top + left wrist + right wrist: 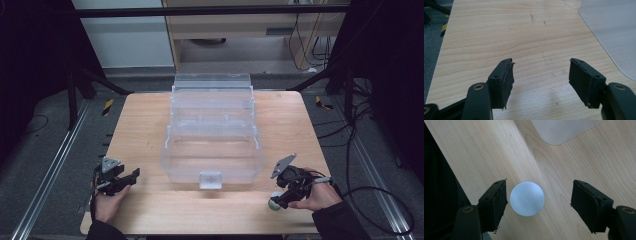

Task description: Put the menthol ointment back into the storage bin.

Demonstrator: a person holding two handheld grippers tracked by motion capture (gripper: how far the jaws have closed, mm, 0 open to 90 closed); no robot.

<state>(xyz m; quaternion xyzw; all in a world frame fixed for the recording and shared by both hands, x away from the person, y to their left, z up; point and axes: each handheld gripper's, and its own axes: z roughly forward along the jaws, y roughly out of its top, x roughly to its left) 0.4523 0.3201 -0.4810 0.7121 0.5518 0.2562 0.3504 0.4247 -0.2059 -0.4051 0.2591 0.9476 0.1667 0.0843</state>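
A small pale round ball (527, 198) lies on the wooden table (150, 130) near its front right corner. My right gripper (539, 200) points down over it with the ball between its jaws, close to the left pad (499, 197) and apart from the right pad; the jaws are open. In the high view the ball (274, 204) shows at the tip of the right gripper (280, 200). My left gripper (541, 75) rests open near the front left of the table, nothing between its jaws, and appears in the high view as the left gripper (131, 176).
A large clear plastic box (212, 135) with stepped tiers stands in the middle of the table; its corner (614, 32) lies to the right of the left gripper. Metal rails and cables run along the floor on both sides.
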